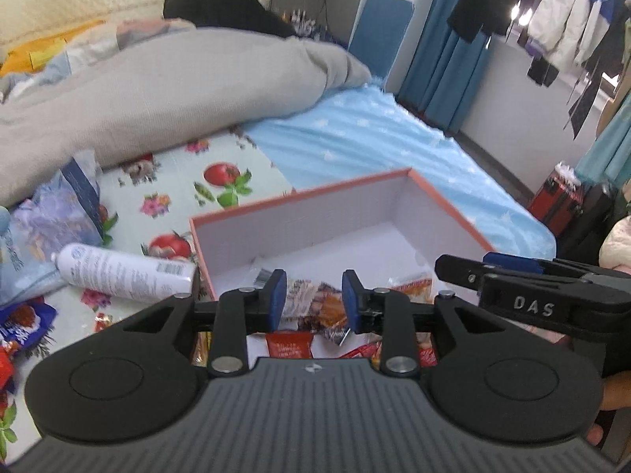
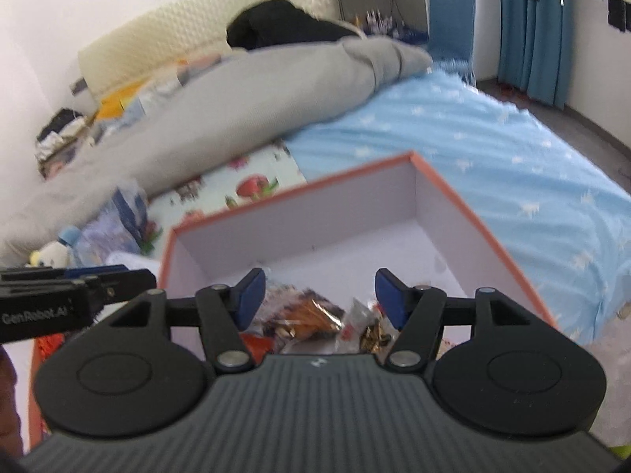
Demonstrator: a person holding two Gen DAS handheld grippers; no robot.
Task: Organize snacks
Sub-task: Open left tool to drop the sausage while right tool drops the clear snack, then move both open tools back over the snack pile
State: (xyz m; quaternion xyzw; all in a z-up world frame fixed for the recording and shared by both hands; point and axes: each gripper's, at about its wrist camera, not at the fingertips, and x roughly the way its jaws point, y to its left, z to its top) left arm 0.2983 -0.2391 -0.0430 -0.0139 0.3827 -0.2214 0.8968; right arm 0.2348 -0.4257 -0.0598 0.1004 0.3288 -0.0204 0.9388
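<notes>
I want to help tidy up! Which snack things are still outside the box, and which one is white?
The white bottle lying on its side left of the box; the other packets there are blue.

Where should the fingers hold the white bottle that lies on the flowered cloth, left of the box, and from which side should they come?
Probably grip the white bottle across the middle of its round body, coming from above. It lies on its side on the flowered cloth, so the long sides are free; its right end lies close to the box wall, and snack bags crowd its left end.

Snack packets [image 1: 311, 307] in box [image 1: 299, 201]; bottle [image 1: 126, 274] left.
</notes>
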